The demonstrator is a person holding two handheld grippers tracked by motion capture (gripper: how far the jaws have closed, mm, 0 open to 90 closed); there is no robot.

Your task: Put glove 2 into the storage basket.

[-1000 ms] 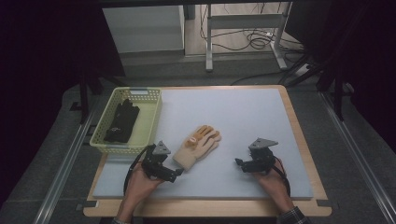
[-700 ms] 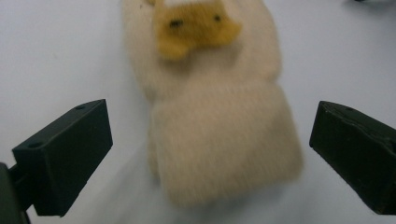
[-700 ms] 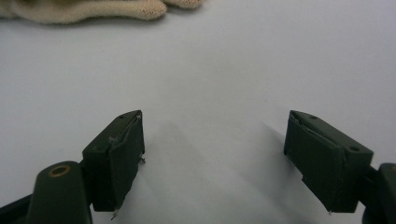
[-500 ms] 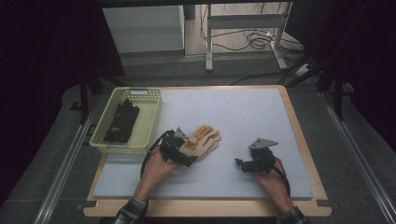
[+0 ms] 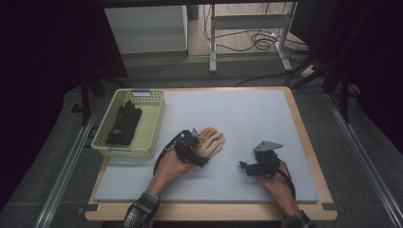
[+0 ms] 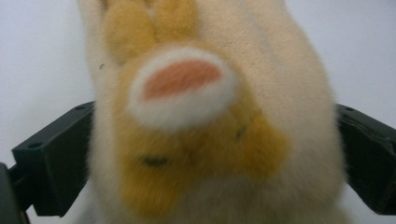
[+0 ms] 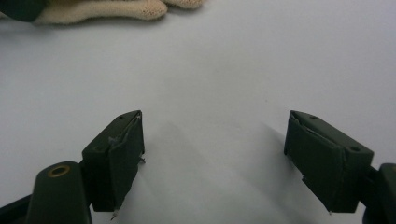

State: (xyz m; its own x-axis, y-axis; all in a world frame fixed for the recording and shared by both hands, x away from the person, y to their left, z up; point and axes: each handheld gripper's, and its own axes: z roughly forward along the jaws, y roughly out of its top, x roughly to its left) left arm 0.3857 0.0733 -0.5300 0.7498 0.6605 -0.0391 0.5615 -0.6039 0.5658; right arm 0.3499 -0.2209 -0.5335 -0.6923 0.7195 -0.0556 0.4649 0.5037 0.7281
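The left gripper (image 5: 196,151) has its two black fingers (image 6: 51,163) spread apart on either side of the cream glove (image 6: 210,140), which lies between them with an orange and white patch on its fur; whether they press it cannot be told. That one cream glove (image 5: 209,142) lies flat on the pale tabletop (image 5: 247,118), near its middle, just right of the basket. The right gripper (image 5: 252,166) rests well apart from it, its fingers (image 7: 116,154) released and wide with bare tabletop between them, the glove's fingertips (image 7: 102,11) lying beyond. At the tabletop's left edge one pale yellow basket (image 5: 154,123) holds one black glove (image 5: 124,124). Nothing stands between either gripper and the cream glove
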